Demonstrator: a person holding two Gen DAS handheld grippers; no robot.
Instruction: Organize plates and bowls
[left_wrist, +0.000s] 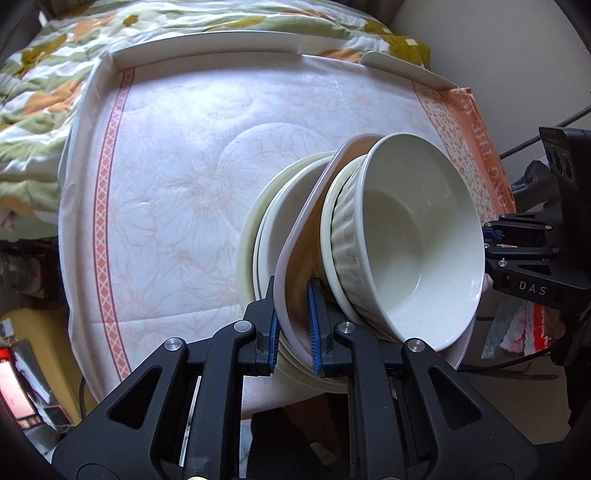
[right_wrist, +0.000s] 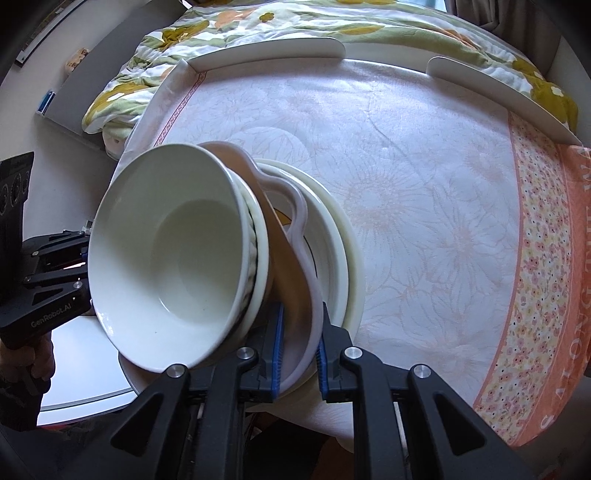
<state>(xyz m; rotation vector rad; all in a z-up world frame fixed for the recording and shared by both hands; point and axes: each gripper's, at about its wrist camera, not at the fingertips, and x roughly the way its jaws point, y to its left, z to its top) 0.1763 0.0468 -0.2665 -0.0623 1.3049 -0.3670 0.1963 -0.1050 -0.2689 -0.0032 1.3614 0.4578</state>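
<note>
Left wrist view has my left gripper (left_wrist: 292, 328) clamped on the rim of the pink dish (left_wrist: 295, 258), and the right gripper (right_wrist: 298, 345) is pinching the same dish from the opposite side. Stacked in it are a ribbed bowl (left_wrist: 349, 236) and a white bowl (left_wrist: 417, 240), all tipped up over the plates (left_wrist: 266, 229) near the table's front edge. Looks like I'm mid-carry, moving the bowl stack as one. Next move needs both hands level and in sync, or the bowls could slide out.
</note>
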